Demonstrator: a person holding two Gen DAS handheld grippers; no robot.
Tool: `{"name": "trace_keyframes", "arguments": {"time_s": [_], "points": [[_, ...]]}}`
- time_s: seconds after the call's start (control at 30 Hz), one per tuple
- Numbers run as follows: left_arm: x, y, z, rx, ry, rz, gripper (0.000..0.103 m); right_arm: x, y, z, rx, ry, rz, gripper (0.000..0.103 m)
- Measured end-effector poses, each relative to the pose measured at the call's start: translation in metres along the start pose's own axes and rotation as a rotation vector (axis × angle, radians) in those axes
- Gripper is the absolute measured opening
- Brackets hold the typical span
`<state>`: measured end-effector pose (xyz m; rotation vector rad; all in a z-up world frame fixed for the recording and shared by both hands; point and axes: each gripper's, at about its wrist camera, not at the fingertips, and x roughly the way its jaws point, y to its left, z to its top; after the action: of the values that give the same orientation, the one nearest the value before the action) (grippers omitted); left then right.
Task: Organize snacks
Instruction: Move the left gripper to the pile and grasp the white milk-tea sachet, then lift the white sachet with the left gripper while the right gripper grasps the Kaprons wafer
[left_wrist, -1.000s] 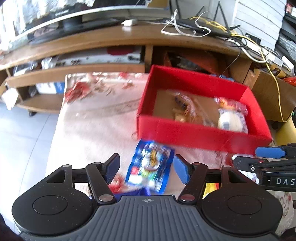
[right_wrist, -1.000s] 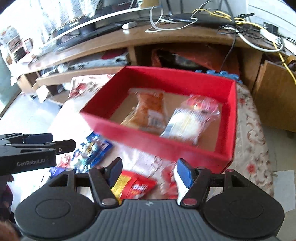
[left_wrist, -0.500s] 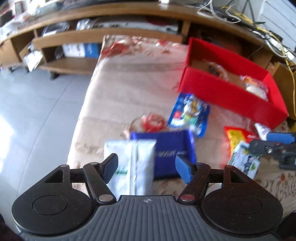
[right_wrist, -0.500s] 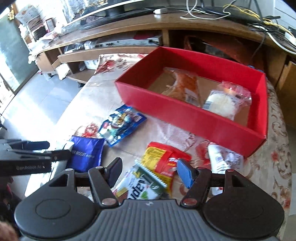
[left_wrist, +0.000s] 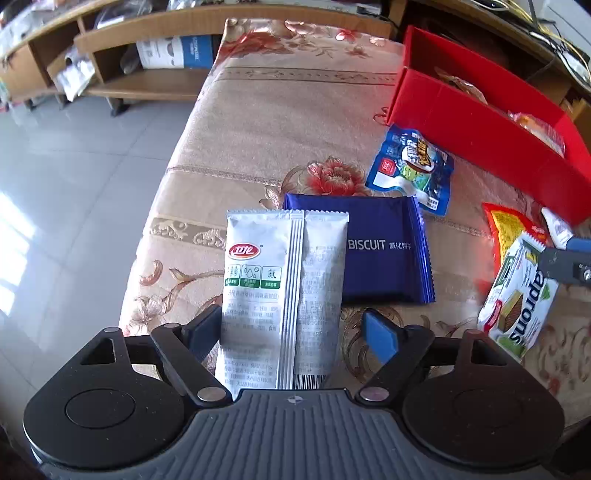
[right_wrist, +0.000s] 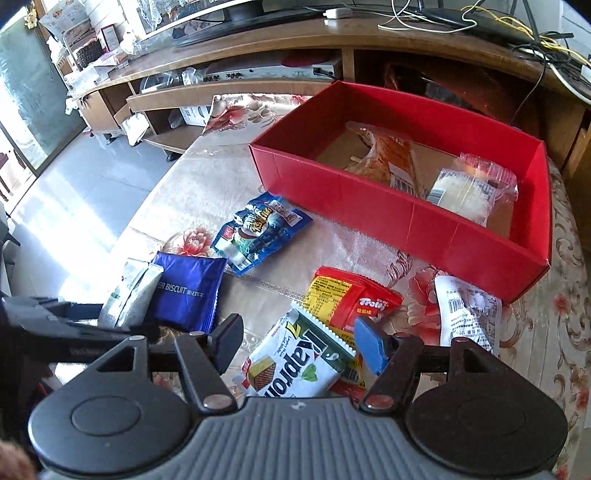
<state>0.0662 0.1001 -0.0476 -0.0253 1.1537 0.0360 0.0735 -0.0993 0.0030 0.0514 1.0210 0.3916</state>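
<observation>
Between my left tool's (left_wrist: 291, 334) blue pads lies a silver-white foil packet (left_wrist: 284, 295) with a red logo and green icons. Beyond it sits a dark blue foil biscuit pack (left_wrist: 384, 251) lettered in white. The beige tabletop cloth (left_wrist: 280, 122) bears red flowers and gold scrolls. Ahead of my right tool (right_wrist: 299, 343) a red-yellow crinkled bag (right_wrist: 347, 295) lies before the plain red cardboard box (right_wrist: 369, 199).

**Black hand-held grippers with blue pads**

The left gripper (left_wrist: 291, 330) has a ribbed grey housing with a small compass-like mark at its middle edge, flanked by two rounded black discs. Black triangular linkage arms with silver pivot pins carry the fingers (left_wrist: 380, 338), which end in blue pads. The right gripper (right_wrist: 299, 341) is built alike: grey ribbed body, black discs, silver pins, blue-padded fingers (right_wrist: 371, 347).
</observation>
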Motion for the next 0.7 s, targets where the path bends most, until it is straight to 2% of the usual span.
{"name": "trace_keyframes", "arguments": {"time_s": [0.07, 0.17, 0.33, 0.5, 0.7], "points": [[-0.002, 0.001, -0.002, -0.001, -0.01, 0.007, 0.081, -0.001, -0.002, -0.001, 0.005, 0.001, 0.0, 0.064], [-0.005, 0.002, -0.004, 0.004, -0.023, 0.021, 0.069, -0.002, -0.006, -0.005, 0.018, 0.006, -0.001, 0.065], [-0.011, -0.004, -0.004, 0.009, -0.032, -0.053, 0.055, 0.002, -0.012, -0.014, 0.055, 0.037, -0.016, 0.067], [-0.019, -0.017, -0.003, 0.033, -0.057, -0.12, 0.051, 0.004, -0.02, -0.022, 0.143, 0.058, -0.022, 0.067], [-0.022, -0.032, -0.002, 0.066, -0.072, -0.174, 0.051, 0.015, -0.019, -0.03, 0.319, 0.091, 0.039, 0.067]]}}
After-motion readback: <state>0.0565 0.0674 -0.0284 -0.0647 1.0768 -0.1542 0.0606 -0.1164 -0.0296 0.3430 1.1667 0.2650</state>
